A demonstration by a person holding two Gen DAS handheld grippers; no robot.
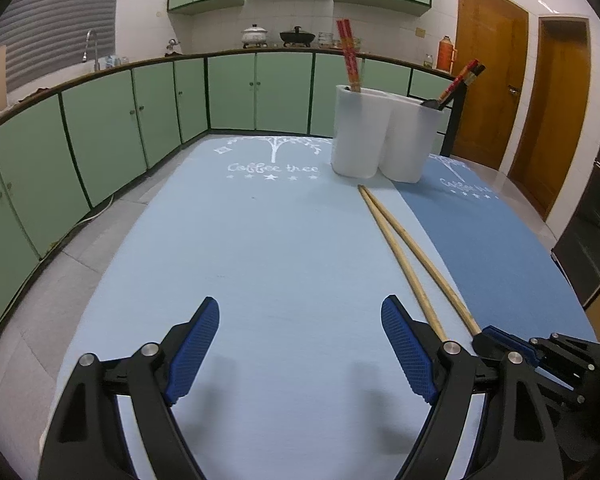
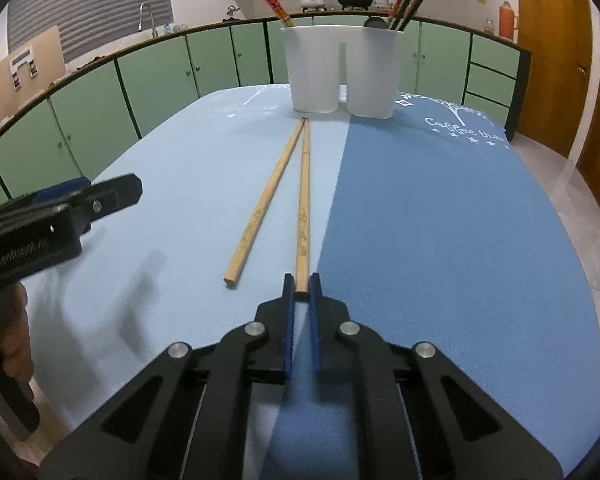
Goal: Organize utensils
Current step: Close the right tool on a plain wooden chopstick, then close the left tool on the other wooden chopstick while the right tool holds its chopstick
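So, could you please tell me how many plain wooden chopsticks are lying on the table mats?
2. Left chopstick lies free on the light mat; right chopstick has its near end pinched in the right tongs. None hidden, apparently.

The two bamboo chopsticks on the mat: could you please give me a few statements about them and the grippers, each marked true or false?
1. The right gripper is shut on the near end of one bamboo chopstick. True.
2. The left gripper holds the other bamboo chopstick. False: it is open and empty.
3. Both lie on the light blue mat. True.
4. The white utensil holder is empty. False: it holds red and dark chopsticks.
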